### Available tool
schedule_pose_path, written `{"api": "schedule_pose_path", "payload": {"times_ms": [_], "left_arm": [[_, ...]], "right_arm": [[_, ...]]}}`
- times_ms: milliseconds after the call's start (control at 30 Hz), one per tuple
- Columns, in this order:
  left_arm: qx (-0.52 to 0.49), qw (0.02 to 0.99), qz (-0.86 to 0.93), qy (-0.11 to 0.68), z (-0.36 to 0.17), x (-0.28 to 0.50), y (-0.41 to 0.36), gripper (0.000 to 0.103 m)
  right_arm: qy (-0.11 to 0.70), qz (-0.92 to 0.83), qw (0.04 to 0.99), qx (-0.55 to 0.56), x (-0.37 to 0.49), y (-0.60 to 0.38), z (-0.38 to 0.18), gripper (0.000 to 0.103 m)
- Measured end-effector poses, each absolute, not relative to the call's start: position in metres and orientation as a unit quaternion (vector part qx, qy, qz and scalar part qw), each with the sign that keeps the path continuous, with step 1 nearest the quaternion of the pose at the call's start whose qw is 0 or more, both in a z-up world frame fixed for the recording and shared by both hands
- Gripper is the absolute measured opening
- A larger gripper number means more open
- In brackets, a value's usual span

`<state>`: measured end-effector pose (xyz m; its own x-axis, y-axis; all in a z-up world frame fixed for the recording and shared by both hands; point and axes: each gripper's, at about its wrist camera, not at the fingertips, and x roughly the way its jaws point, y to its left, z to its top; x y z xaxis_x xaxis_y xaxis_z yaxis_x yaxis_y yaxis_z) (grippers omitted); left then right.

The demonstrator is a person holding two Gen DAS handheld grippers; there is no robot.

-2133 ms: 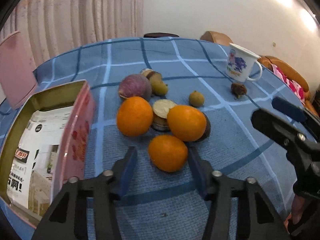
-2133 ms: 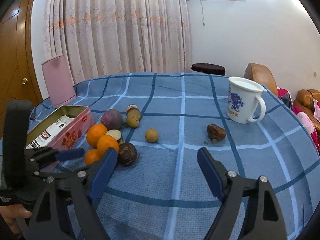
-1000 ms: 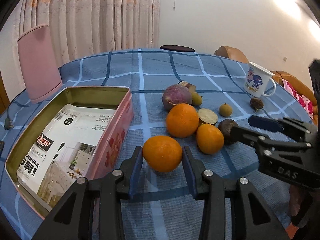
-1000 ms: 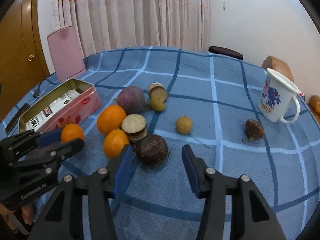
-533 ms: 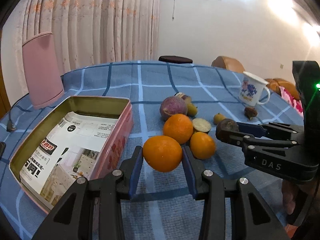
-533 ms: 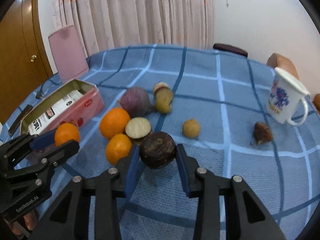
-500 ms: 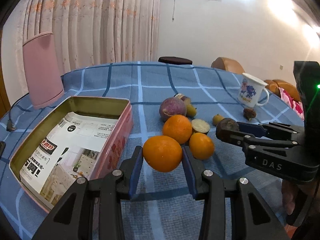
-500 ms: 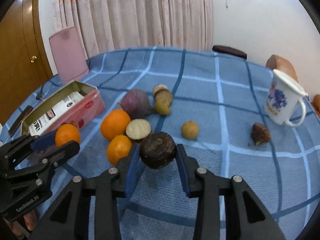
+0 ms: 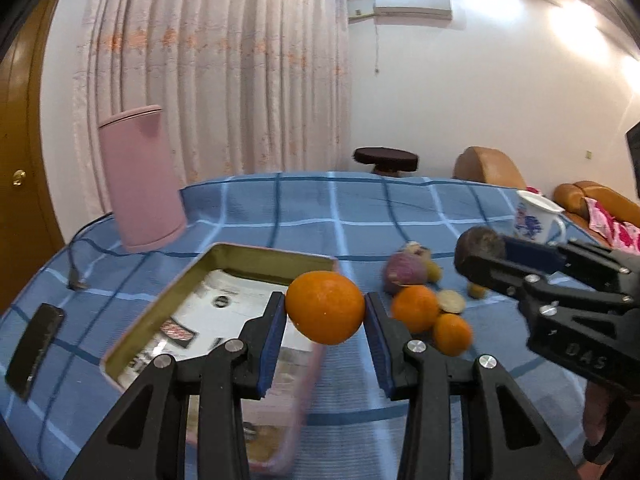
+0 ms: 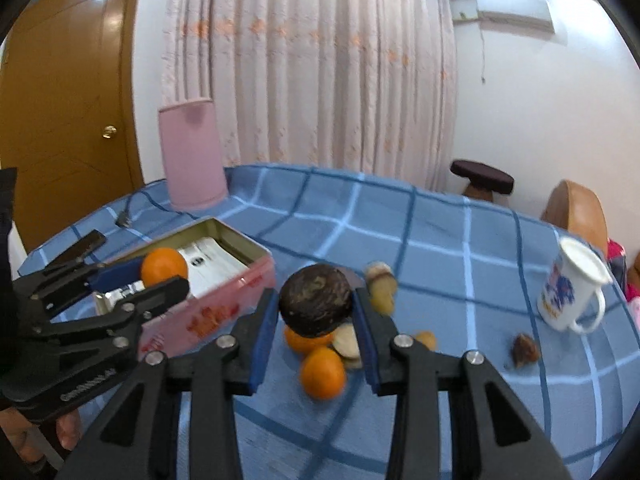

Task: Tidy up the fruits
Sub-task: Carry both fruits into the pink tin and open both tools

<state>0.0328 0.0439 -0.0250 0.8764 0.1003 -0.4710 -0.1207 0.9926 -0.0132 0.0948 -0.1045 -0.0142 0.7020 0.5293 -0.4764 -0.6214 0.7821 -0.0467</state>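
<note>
Blue checked tablecloth (image 9: pixel 320 216) before pink curtains (image 9: pixel 224 80) and white wall (image 9: pixel 480 100)

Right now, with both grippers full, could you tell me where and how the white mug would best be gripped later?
Take the white mug across its rim and wall from above, or by its body from the left. Its handle juts to the right, and it appears to lean in this fisheye view.

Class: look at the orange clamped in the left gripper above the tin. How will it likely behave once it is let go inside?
The orange is round and smooth, so it will probably roll once the left gripper releases it. The tin has raised walls that should stop it. Its firm-looking skin keeps its shape between the pads, so a short drop seems unlikely to harm it.
</note>
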Motion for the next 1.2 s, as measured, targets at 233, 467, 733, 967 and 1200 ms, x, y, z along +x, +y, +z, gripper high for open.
{"api": "schedule_pose_path", "payload": {"times_ms": [233, 467, 733, 967, 1200], "left_arm": [[-0.028, 0.960, 0.097, 0.260, -0.024, 0.035, 0.084, 0.041], [-0.046, 0.949, 0.116, 0.289, -0.036, 0.044, 0.124, 0.041], [-0.048, 0.939, 0.123, 0.317, -0.049, 0.055, 0.145, 0.042], [-0.048, 0.934, 0.128, 0.330, -0.059, 0.057, 0.153, 0.042], [-0.051, 0.934, 0.125, 0.331, -0.060, 0.057, 0.155, 0.042]], "right_arm": [[0.234, 0.372, 0.894, -0.085, 0.097, -0.062, -0.012, 0.040], [0.250, 0.400, 0.877, -0.092, 0.097, -0.014, -0.021, 0.040], [0.280, 0.411, 0.860, -0.111, 0.100, 0.012, -0.046, 0.040], [0.303, 0.414, 0.849, -0.126, 0.101, 0.025, -0.067, 0.040], [0.303, 0.412, 0.850, -0.124, 0.102, 0.026, -0.068, 0.041]]}}
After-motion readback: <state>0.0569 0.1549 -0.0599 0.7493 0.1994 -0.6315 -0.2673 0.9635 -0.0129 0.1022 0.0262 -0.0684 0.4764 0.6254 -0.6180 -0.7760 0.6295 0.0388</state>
